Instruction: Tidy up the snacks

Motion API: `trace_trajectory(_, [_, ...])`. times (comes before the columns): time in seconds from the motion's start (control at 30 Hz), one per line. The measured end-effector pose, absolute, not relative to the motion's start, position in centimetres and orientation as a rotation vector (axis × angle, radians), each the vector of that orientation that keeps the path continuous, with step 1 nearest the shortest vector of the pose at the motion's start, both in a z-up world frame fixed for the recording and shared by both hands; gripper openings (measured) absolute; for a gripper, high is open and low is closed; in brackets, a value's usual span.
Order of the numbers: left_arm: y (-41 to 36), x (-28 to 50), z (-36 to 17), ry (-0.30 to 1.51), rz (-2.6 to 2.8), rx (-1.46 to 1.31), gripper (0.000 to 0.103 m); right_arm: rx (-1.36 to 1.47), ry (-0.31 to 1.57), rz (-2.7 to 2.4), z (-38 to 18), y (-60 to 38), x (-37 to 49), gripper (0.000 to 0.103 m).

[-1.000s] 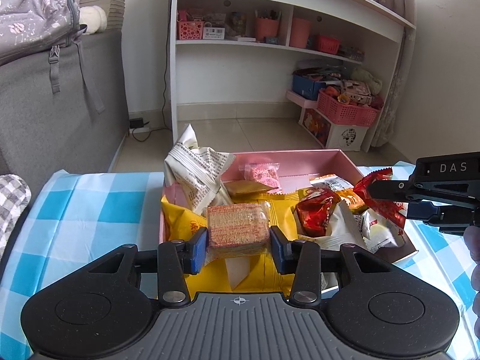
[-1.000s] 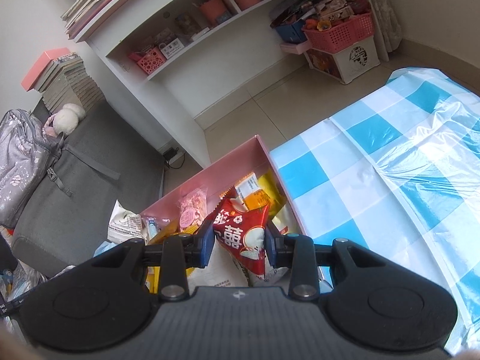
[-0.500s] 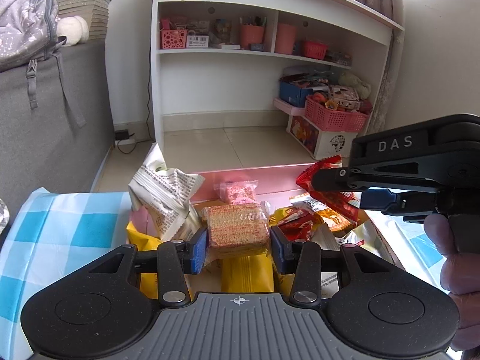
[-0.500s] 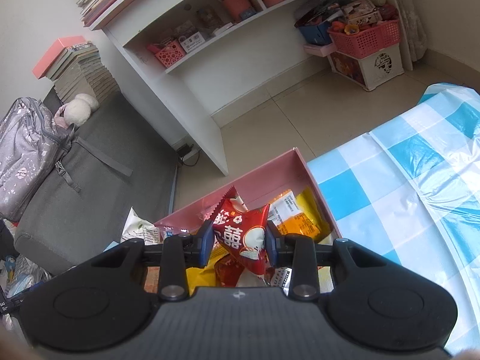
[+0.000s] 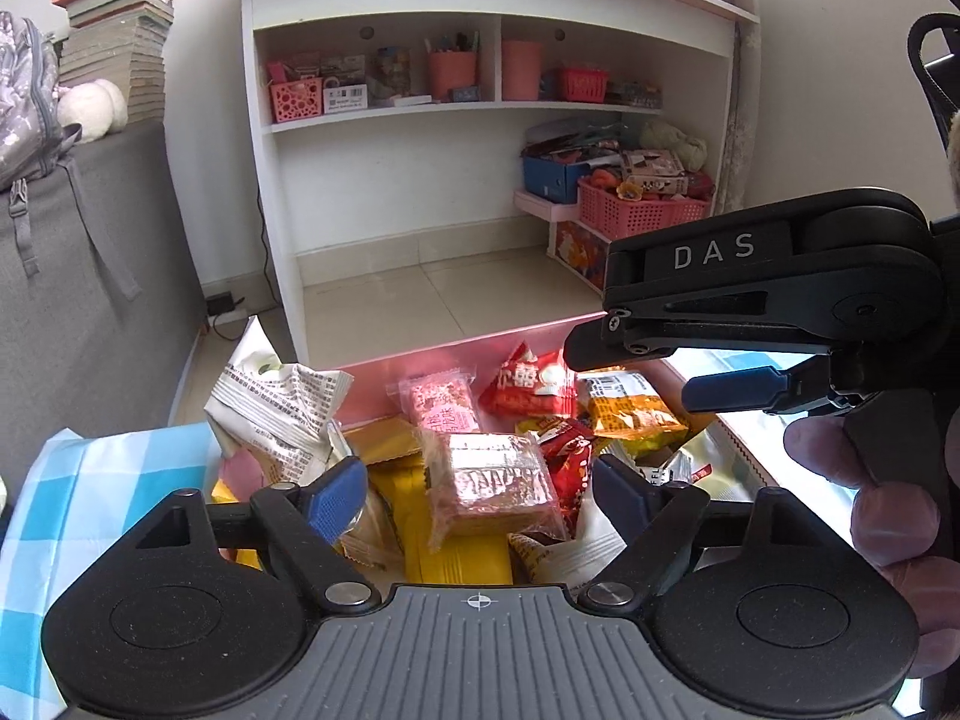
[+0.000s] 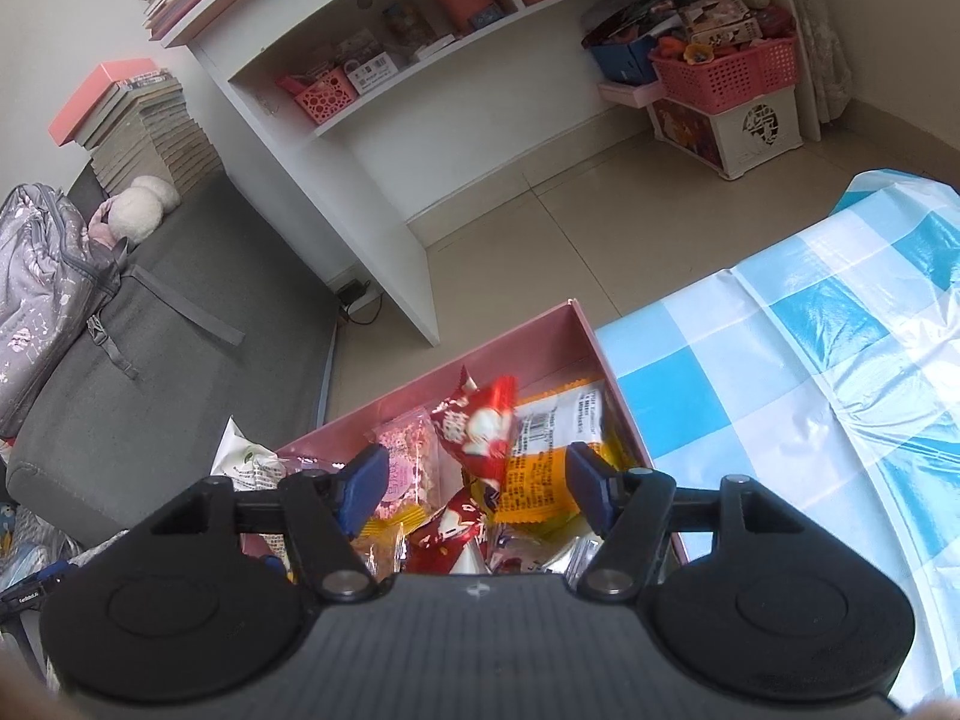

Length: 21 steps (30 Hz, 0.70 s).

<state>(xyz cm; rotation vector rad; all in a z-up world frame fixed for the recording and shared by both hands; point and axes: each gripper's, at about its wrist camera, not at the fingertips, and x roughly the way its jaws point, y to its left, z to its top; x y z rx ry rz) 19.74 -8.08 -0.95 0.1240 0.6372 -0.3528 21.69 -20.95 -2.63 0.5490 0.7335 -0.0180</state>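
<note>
**Both grippers open over the snack box**

Your left gripper (image 5: 477,489) hangs over the near end of the pink box (image 5: 420,360), its blue fingers (image 5: 336,495) spread wide with nothing between them. The wafer pack (image 5: 492,483) lies in the gap below, clear of both pads, resting on a yellow pack (image 5: 462,558) in the pile.

Your right gripper (image 6: 474,486) is also spread apart and holds nothing. Seen from the left wrist, it reaches in from the right above the far end of the box, and your fingers (image 5: 888,492) show around its handle. The red bag (image 6: 480,426) sits ahead of its fingers near the back wall of the box, blurred in the right wrist view, touching neither pad; whether it has settled on the pile you cannot tell.

Around it in the box: a pink pack (image 5: 438,405) just left of the red bag, an orange pack (image 5: 630,414) to its right, and a white bag (image 5: 276,402) standing crumpled at the left wall.

The box rests on the blue-checked cloth (image 6: 780,360). Beyond it stands a white shelf (image 5: 384,180) with pink baskets.
</note>
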Motion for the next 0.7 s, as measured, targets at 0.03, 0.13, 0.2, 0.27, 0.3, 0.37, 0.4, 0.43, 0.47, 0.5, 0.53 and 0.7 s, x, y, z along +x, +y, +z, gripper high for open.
trace_trajectory(0.03, [-8.0,19.6,-0.8,0.645,-0.351,0.119,0.086,0.555,0.733,-0.021,-2.6,-21.1,21.5,0.070])
trace_trajectory(0.13, [-7.9,19.0,-0.4,0.659,-0.339,0.115,0.091,0.560,0.731,-0.028,-2.2,-21.3,20.8,0.079])
trace_trajectory(0.2, [-7.7,18.1,0.0,0.664,-0.330,0.118,0.094,0.532,0.726,-0.034,-1.7,-21.3,20.2,0.083])
trace_trajectory(0.27, [-7.4,17.3,0.3,0.672,-0.322,0.115,0.096,0.494,0.720,-0.042,-1.3,-21.2,19.5,0.086])
trace_trajectory(0.3, [-7.3,16.8,0.4,0.678,-0.314,0.112,0.096,0.472,0.719,-0.046,-1.1,-21.2,19.1,0.087])
trace_trajectory(0.37, [-6.9,15.9,0.7,0.687,-0.306,0.107,0.097,0.442,0.719,-0.051,-0.9,-21.2,18.3,0.089])
trace_trajectory(0.4, [-6.7,15.4,0.8,0.692,-0.300,0.105,0.097,0.429,0.719,-0.051,-0.8,-21.3,17.9,0.090])
trace_trajectory(0.43, [-6.5,14.9,1.0,0.697,-0.291,0.104,0.097,0.421,0.719,-0.053,-0.7,-21.3,17.4,0.091])
trace_trajectory(0.47, [-6.3,14.4,1.1,0.700,-0.283,0.101,0.098,0.415,0.718,-0.054,-0.6,-21.3,16.9,0.093])
trace_trajectory(0.5, [-6.1,13.8,1.2,0.702,-0.276,0.094,0.098,0.411,0.719,-0.057,-0.5,-21.4,16.4,0.094])
trace_trajectory(0.53, [-5.9,13.3,1.4,0.706,-0.268,0.086,0.098,0.409,0.720,-0.059,-0.4,-21.3,16.0,0.096])
trace_trajectory(0.7, [-5.1,11.1,2.0,0.728,-0.213,0.072,0.099,0.381,0.742,-0.056,-0.3,-21.1,13.6,0.099])
